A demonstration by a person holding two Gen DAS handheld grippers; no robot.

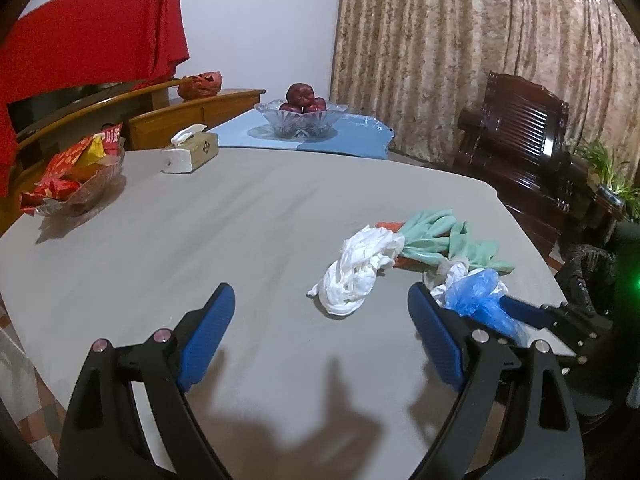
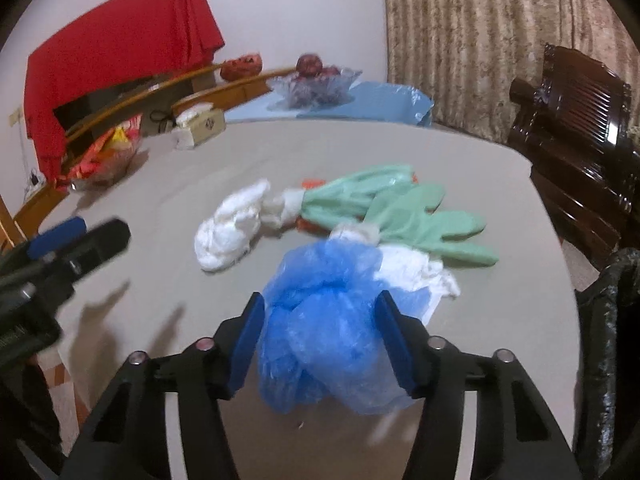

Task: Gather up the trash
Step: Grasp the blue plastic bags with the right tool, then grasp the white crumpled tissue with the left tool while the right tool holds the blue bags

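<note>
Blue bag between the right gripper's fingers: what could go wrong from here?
The blue bag is loose, crumpled film, so the right gripper may pinch only a fold and let it slip. The white wad touching it could be dragged along. The left gripper, open nearby, could get in the way.

Blue bag, green gloves

Plain white wall ahead. Patterned beige curtain ahead to the right. Dark carved wooden chair far right. Curved wooden cabinet ahead left, draped above with red cloth. Tiled floor lower left.
</note>
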